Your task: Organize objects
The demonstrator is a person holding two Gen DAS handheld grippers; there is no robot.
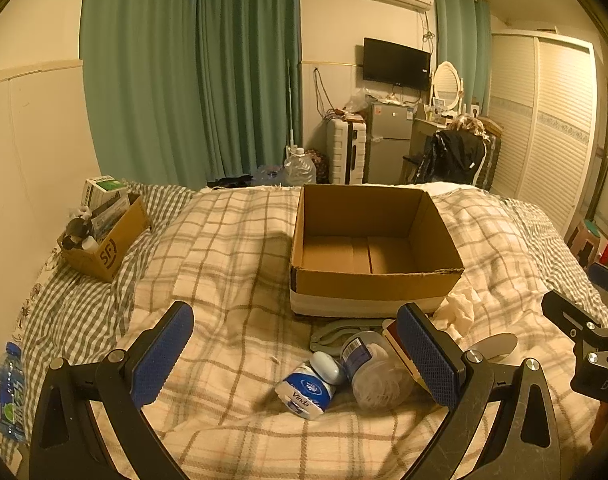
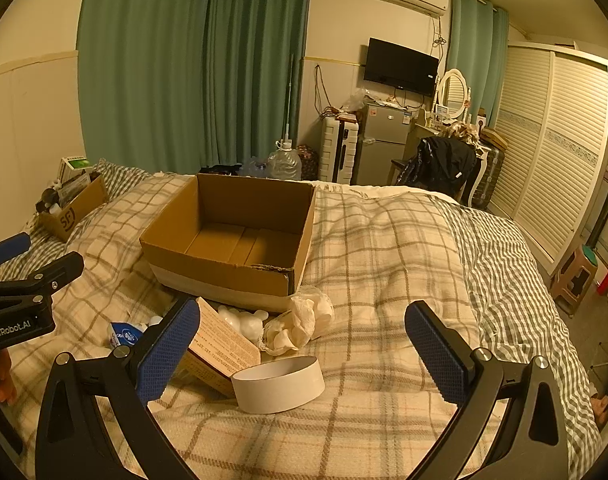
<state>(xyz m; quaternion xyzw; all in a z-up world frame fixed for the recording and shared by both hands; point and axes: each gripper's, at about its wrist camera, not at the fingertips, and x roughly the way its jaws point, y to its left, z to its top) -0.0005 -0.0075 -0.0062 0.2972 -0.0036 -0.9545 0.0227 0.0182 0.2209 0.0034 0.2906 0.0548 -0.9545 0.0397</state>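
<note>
An empty open cardboard box sits on the plaid bed. In front of it lies a pile: a blue Vinda tissue pack, a small pale oval case, a clear plastic jar, a grey hanger-like piece, a red-edged booklet box, a white tape roll, a white foam figure and crumpled cloth. My left gripper is open above the pile's left. My right gripper is open over the tape roll.
A smaller SF carton full of items stands at the bed's far left. A water bottle lies at the left edge. Beyond the bed are curtains, a fridge, a chair with a black jacket and a wardrobe.
</note>
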